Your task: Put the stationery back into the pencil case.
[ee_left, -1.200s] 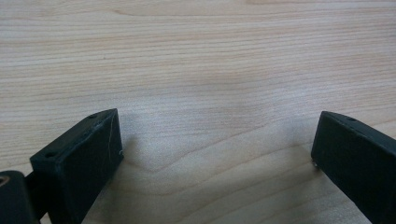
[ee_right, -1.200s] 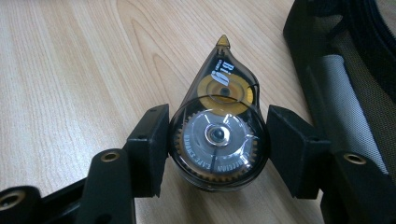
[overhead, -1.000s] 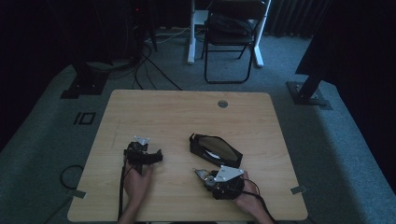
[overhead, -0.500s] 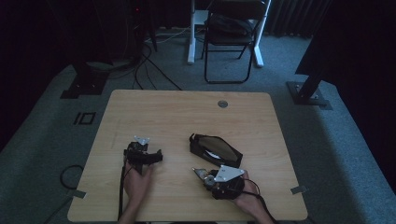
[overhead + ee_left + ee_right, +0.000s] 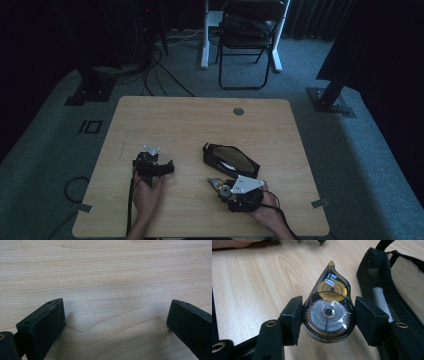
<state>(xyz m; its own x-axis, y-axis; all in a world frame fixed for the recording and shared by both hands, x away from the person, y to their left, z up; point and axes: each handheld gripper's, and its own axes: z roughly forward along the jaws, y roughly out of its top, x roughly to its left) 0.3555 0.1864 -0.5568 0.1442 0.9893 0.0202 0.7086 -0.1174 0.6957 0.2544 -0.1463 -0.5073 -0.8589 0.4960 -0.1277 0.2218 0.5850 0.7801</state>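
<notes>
A teardrop-shaped correction tape dispenser (image 5: 329,312), with a clear smoky body and yellow reels, sits between the jaws of my right gripper (image 5: 328,305), and both pads press its sides. In the high view this gripper (image 5: 220,186) is low over the wooden table (image 5: 200,125) near the front right, with the dispenser (image 5: 216,184) pointing left. Just beyond it lies a black zip pouch (image 5: 231,160), unzipped, with a pale object inside (image 5: 380,300). My left gripper (image 5: 153,161) rests at the front left; its jaws (image 5: 116,315) stand wide apart over bare wood.
A round cable hole (image 5: 238,111) sits near the table's far edge. Behind the table stand a folding chair (image 5: 247,40) and a white post (image 5: 205,35). Cables run over the carpet at the left (image 5: 75,187). Metal stand feet flank the table (image 5: 332,100).
</notes>
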